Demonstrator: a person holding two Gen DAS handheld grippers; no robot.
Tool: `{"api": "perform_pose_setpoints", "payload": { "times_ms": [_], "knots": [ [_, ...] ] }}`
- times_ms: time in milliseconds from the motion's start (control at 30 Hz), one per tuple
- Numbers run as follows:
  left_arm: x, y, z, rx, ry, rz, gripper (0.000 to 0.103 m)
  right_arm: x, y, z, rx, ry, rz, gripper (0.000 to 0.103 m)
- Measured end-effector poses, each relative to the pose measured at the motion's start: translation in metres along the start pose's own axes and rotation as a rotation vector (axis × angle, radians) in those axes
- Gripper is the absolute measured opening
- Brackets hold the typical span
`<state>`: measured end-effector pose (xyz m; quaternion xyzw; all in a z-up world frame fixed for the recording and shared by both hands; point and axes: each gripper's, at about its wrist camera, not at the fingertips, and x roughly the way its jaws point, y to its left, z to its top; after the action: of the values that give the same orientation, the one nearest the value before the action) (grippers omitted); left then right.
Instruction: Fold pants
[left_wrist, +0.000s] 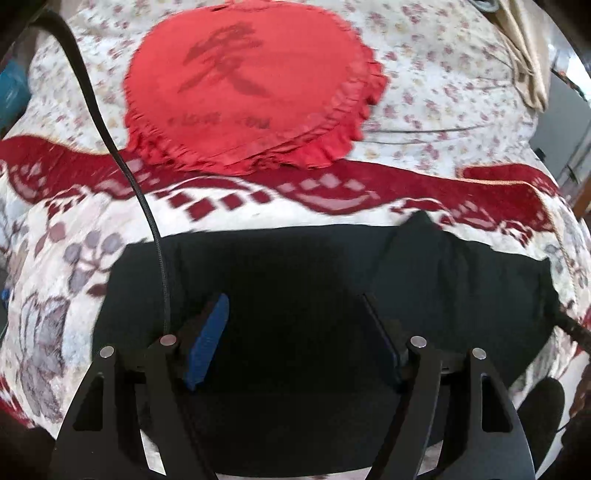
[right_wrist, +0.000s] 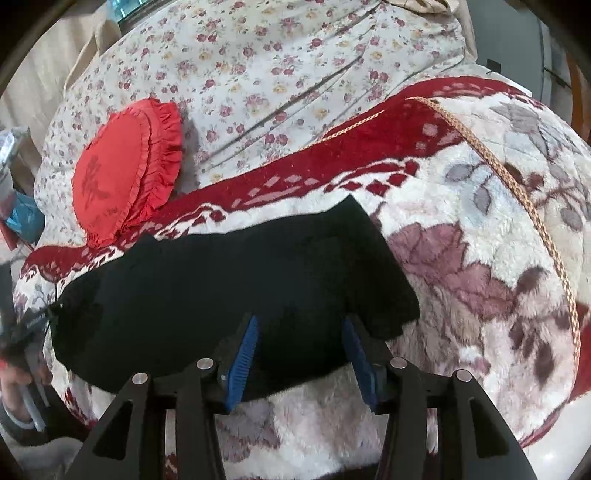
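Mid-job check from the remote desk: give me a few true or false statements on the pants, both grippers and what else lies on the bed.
1. The black pants lie on a fleece blanket with red and floral pattern. True.
2. The right gripper is shut on the pants. False: its blue-padded fingers stand apart, nothing between them.
3. The left gripper is open above the pants. True.
4. A red heart-shaped pillow lies on top of the pants. False: it lies beyond them, on the floral sheet and blanket edge.
5. The pants are blue jeans. False: they are black.
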<state>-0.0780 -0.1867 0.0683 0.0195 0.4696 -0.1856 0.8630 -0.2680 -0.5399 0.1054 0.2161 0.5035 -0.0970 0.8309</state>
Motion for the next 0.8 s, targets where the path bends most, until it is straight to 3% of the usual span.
{"api": "perform_pose_setpoints", "payload": {
  "times_ms": [433,733,800],
  "knots": [
    [0.023,-0.089,0.013,0.158,0.060,-0.111,0.073,-0.004,-0.015,-0.021,0.038,0.041,0.015,0.055],
    [0.051,-0.182,0.031,0.273,0.189,-0.343,0.073,0.003,-0.025,-0.029,0.110,0.074,0.052,0.059],
    [0.057,-0.205,0.033,0.319,0.196,-0.358,0.073,0.008,-0.027,-0.029,0.134,0.080,0.080,0.059]
  ]
}}
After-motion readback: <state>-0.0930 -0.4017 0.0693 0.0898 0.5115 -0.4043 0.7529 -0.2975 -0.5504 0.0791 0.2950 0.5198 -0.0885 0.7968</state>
